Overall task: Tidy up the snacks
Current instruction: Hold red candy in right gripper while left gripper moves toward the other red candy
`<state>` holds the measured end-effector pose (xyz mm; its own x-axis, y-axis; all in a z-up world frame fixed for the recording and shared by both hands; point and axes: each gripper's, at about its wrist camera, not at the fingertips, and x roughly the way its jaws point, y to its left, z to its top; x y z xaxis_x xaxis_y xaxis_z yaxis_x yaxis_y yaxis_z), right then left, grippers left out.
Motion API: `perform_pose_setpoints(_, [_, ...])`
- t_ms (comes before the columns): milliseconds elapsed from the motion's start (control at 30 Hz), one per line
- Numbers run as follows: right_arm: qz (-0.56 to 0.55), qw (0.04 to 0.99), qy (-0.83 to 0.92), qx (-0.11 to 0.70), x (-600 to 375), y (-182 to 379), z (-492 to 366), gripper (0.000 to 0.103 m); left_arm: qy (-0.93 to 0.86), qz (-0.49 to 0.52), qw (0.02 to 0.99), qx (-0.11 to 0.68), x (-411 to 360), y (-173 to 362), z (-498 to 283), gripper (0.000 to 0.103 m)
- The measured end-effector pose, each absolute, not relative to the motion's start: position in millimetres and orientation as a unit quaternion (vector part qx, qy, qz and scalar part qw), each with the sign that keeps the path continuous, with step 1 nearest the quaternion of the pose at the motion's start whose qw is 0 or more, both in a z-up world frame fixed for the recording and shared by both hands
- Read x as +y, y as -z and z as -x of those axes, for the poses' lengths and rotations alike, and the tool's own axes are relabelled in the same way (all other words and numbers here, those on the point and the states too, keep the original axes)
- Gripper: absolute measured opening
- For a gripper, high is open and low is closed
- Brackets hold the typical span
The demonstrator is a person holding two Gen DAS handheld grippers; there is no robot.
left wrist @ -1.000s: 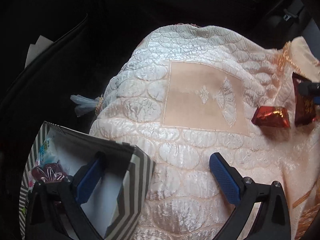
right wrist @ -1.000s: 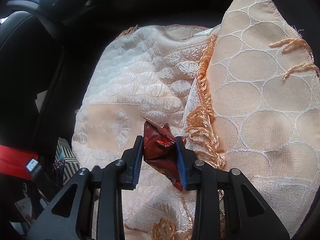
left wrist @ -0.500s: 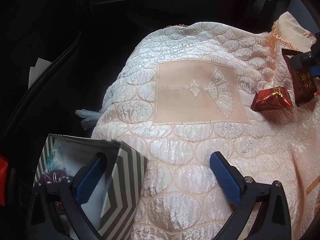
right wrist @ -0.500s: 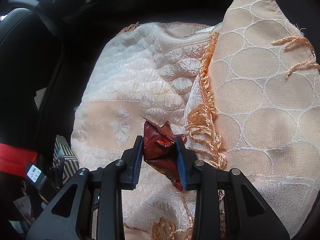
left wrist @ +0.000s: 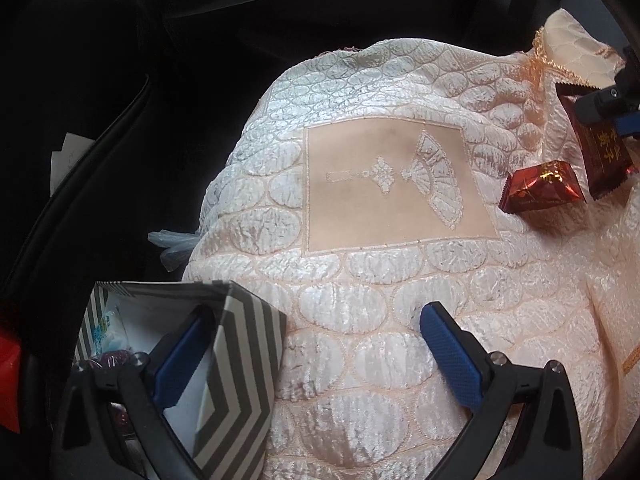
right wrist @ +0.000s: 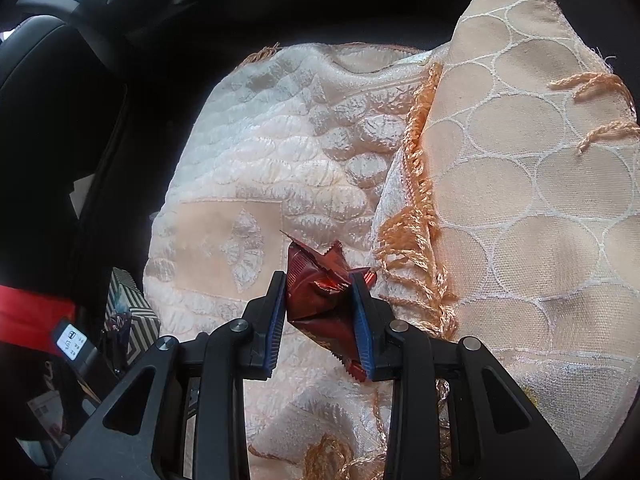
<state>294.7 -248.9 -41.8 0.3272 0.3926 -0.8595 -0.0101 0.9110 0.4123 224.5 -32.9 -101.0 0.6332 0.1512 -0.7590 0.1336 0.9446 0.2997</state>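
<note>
My right gripper is shut on a dark red snack packet and holds it above the cream quilted cover. The same packet and right gripper show at the right edge of the left wrist view. A second red snack packet lies on the cover just left of it. My left gripper is open and empty. Its left finger sits inside a grey-and-white striped box at lower left, its right finger over the cover. The box holds some wrapped snacks.
This is a car seat with dark upholstery all round. A peach cushion cloth with fringe rises on the right. A plastic bag tip pokes out left of the cover. A red belt buckle and the striped box are at left.
My left gripper has shifted so the cover and the lying packet sit lower and more to the left in its view. My right gripper keeps its hold on the packet and has barely moved.
</note>
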Motion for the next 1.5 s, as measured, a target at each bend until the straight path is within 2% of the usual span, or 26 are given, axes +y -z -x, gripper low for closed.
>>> perform_pose_setpoints(300, [-0.174, 0.796, -0.127, 0.566, -249.4, 42.2, -295.7, 0.03, 0.009, -0.189, 0.886, 0.423, -37.1, 102.9, -229.0, 0.103])
perform_pose_setpoints(633, [-0.169, 0.797, -0.131, 0.565, -247.8, 41.7, -296.1, 0.03, 0.022, -0.099, 0.902, 0.42, -18.8, 87.9, -214.2, 0.103])
perform_pose_setpoints(800, [-0.172, 0.797, -0.13, 0.565, -249.3, 42.2, -296.2, 0.03, 0.022, -0.119, 0.896, 0.427, -27.7, 90.2, -212.9, 0.103])
perform_pose_setpoints(1067, [-0.174, 0.807, -0.126, 0.55, -253.0, 34.3, -296.3, 0.03, 0.008, -0.031, 0.908, 0.417, -9.8, 65.0, -224.4, 0.103])
perform_pose_setpoints(1267, [-0.177, 0.81, -0.123, 0.546, -254.8, 32.4, -296.7, 0.03, -0.014, -0.039, 0.912, 0.408, -5.6, 64.3, -227.1, 0.103])
perform_pose_setpoints(1500, [-0.181, 0.807, -0.126, 0.548, -254.4, 34.3, -295.2, 0.03, 0.009, -0.09, 0.907, 0.41, -37.0, 83.8, -217.3, 0.103])
